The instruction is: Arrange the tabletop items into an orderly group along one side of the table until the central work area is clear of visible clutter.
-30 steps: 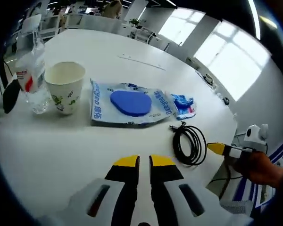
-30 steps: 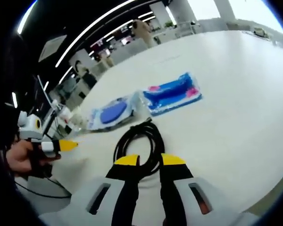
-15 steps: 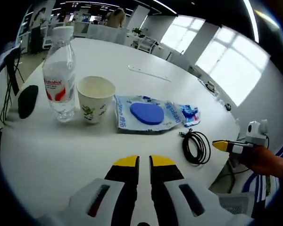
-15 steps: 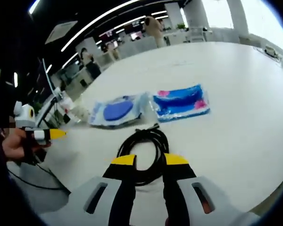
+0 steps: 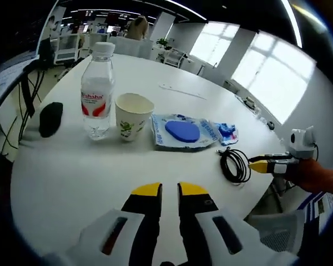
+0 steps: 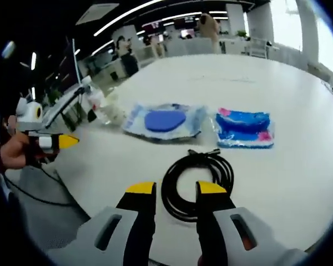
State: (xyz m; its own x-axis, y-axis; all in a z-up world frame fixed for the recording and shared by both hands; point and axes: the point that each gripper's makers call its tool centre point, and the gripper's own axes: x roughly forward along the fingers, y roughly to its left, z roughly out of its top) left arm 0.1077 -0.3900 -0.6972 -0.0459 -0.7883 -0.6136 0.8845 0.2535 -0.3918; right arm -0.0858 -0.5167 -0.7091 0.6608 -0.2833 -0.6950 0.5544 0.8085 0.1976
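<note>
On the white round table stand a clear water bottle and a paper cup. Beside them lie a blue sponge in its clear pack, a small blue packet and a coiled black cable. My left gripper hovers shut over bare table, well short of the items. My right gripper is open, its jaws either side of the near rim of the cable coil. It holds nothing. The sponge pack and blue packet lie beyond the coil.
A black object lies near the table edge left of the bottle. The right gripper, held by a hand, reaches in at the table's right edge. The left gripper shows at the left. Desks and people fill the background.
The left gripper view has pulled back, so the bottle, cup and black object show in full. The right gripper's jaws have spread a little, and the cable coil lies closer between them.
</note>
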